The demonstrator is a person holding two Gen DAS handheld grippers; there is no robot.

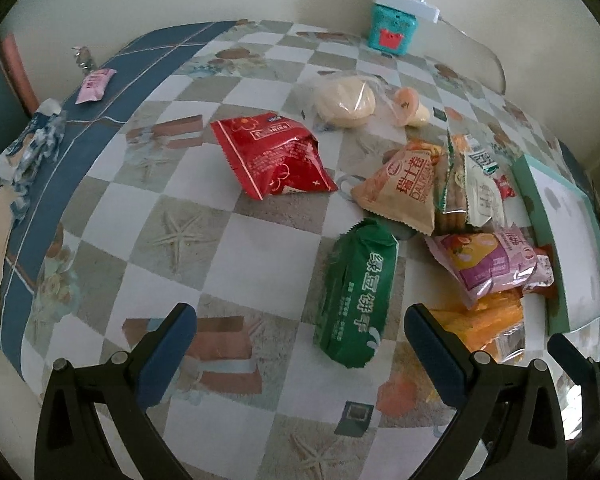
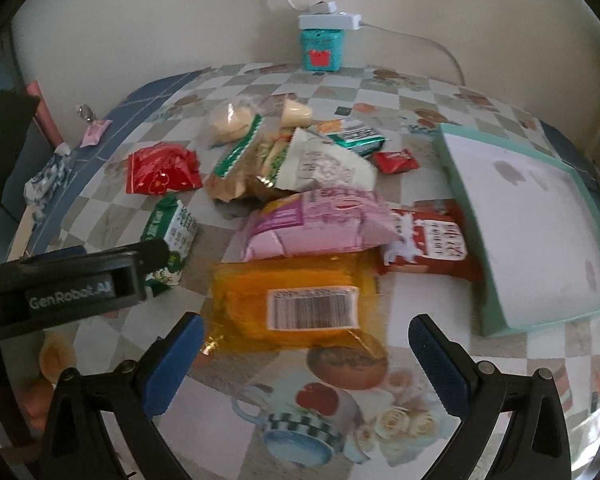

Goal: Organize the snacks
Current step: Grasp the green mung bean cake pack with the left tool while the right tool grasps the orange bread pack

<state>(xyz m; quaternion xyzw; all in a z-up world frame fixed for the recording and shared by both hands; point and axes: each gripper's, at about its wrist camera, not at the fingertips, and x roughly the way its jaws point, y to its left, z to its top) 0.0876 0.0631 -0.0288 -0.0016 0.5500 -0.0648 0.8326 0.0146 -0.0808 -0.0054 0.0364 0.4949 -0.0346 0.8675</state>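
1. The left gripper [image 1: 300, 332] hangs low in the left wrist view with its jaws released and wide apart, nothing between them; its blue pads [image 1: 168, 354] sit above the checkered counter [image 1: 228, 256].
2. The green packet [image 1: 356, 292] lies just above that gap, at centre-right of the frame, its long side running up and down.
3. The red packet [image 1: 272, 156] rests alone at the centre of the frame, well apart from the pile.
4. The right gripper [image 2: 306, 354] also has its jaws released, empty, at the bottom of the right wrist view.
5. The orange packet [image 2: 296, 300], barcode label up, lies just above those jaws at centre frame.
6. The pink packet [image 2: 320, 224] overlaps the orange one's upper edge; a dark red packet [image 2: 432, 240] lies to its right, touching the teal tray [image 2: 472, 216].
7. The tray, white inside, is at the right of the frame and holds no snacks.
8. More wrappers pile up above the pink packet, toward the upper centre.
9. A teal box [image 2: 320, 50] stands at the top centre against the wall.
10. A small pink sachet [image 1: 95, 85] lies in the upper left of the left wrist view.
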